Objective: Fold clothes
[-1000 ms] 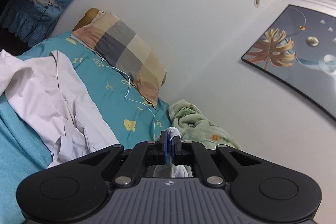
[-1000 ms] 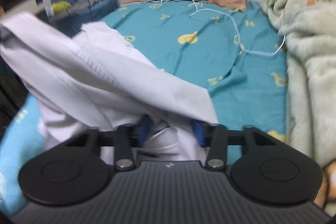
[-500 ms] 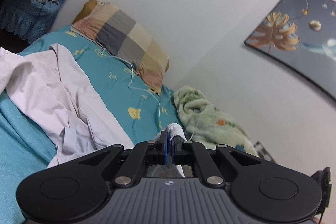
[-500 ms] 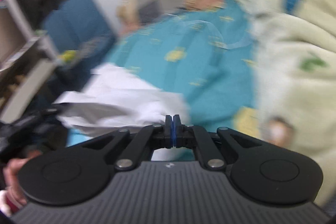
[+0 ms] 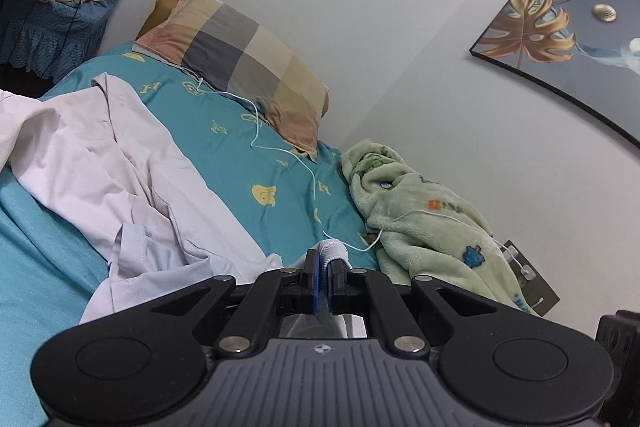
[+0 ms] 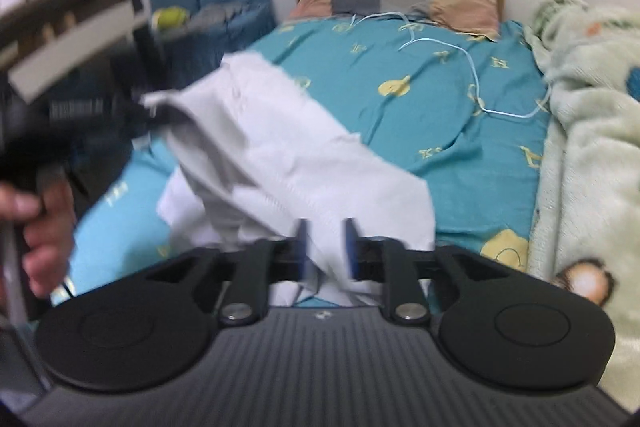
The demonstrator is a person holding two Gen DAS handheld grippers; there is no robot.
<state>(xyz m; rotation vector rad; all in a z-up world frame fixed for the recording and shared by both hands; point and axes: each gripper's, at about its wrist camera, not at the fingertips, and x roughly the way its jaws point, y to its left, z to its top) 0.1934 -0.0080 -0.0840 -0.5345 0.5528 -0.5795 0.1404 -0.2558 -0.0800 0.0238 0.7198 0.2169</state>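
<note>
White shirt [image 5: 120,163] rumpled on bed [image 5: 240,163]; left hand-held gripper [image 5: 322,267] clamped on its edge; right hand-held gripper [image 6: 324,247] opening, cloth between jaws, unpinched.

A checked pillow [image 5: 240,67], green blanket [image 5: 424,219] and white cable [image 5: 280,147] lie on the teal bedsheet [image 5: 232,167].

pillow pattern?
Pillow: large checks in grey, beige and pink. Sharpest in the left wrist view.

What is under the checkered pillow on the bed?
The checkered pillow lies on the teal bedsheet at the head of the bed. A thin white cable runs out from its edge across the sheet. Whatever else is beneath the pillow is covered.
</note>
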